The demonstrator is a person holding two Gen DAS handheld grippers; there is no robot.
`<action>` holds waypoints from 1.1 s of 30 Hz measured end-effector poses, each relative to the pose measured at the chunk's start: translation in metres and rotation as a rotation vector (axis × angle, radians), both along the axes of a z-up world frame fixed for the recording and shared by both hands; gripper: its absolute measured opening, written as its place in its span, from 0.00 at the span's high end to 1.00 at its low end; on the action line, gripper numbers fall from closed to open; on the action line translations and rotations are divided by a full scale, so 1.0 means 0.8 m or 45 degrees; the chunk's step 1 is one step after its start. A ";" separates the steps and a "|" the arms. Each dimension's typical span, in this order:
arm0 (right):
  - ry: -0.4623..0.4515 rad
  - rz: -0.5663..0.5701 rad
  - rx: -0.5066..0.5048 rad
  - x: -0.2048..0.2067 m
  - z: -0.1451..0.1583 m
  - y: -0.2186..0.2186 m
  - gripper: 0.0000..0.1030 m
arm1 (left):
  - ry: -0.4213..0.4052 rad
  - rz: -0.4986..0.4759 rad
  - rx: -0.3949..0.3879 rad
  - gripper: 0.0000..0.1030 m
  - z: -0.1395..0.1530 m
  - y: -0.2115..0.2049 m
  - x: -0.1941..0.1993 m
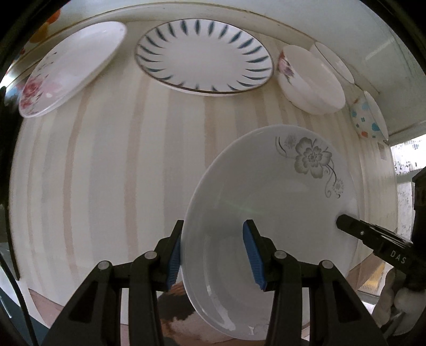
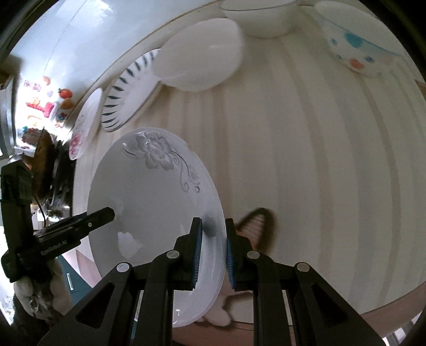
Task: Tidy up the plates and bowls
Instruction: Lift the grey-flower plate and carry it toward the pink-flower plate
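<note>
A white plate with a grey flower (image 1: 279,191) is held above the striped table, tilted, between both grippers. My left gripper (image 1: 213,255) straddles its left rim, one blue pad outside and one inside, with a wide gap. My right gripper (image 2: 213,255) straddles the opposite rim (image 2: 217,239), pads close to it on both sides. The same plate fills the lower left of the right wrist view (image 2: 149,197). On the table behind are a blue-striped plate (image 1: 205,58), a pink-flower plate (image 1: 69,69), white bowls (image 1: 308,79) and a dotted bowl (image 1: 367,117).
The striped tablecloth (image 1: 119,159) spreads under the plate. A white ledge (image 1: 239,16) runs behind the dishes. A cat's ear (image 2: 257,226) shows just below the table edge. A fridge door with magnets (image 2: 48,106) stands at the far left.
</note>
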State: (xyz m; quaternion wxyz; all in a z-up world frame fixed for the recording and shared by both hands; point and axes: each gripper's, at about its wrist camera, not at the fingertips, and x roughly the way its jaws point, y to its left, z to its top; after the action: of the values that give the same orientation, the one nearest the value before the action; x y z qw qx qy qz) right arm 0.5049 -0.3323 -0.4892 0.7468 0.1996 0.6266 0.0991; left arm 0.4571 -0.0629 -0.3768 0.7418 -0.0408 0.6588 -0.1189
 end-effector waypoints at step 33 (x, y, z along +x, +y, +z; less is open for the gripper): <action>-0.046 -0.135 -0.008 0.009 0.055 -0.040 0.82 | -0.252 0.224 0.117 0.60 0.099 0.049 0.025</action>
State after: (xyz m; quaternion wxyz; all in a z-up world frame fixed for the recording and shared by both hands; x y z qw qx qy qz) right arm 0.5121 -0.3642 -0.4451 0.7630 0.2283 0.6017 0.0610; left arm 0.4769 -0.0239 -0.2974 0.8117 -0.0525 0.5811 -0.0268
